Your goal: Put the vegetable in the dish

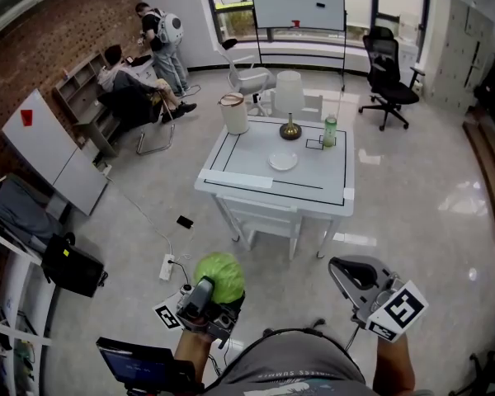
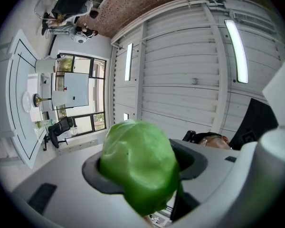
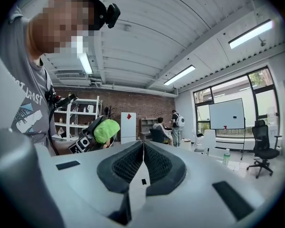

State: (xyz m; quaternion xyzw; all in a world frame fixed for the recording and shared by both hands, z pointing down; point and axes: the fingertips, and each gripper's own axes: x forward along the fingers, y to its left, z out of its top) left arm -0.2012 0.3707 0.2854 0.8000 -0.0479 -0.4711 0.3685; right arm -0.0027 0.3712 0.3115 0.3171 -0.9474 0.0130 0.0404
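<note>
A green cabbage [image 1: 219, 276] sits in my left gripper [image 1: 215, 290], whose jaws are shut on it, held low in front of the person and some way short of the table. The left gripper view is filled by the same cabbage [image 2: 138, 167] between the dark pads. From the right gripper view, the cabbage [image 3: 106, 130] shows at the left. My right gripper [image 1: 351, 275] is at the lower right, its pads pressed together with nothing between them [image 3: 143, 164]. The white dish [image 1: 283, 161] lies on the white table [image 1: 231, 168], to the right of middle.
On the table stand a white lamp [image 1: 289, 105], a white jug [image 1: 233, 113] and a green bottle [image 1: 330, 130]. A white chair [image 1: 264, 219] is tucked under its near side. A power strip [image 1: 167, 266] and cable lie on the floor at left. Two people [image 1: 148, 56] are at the far left.
</note>
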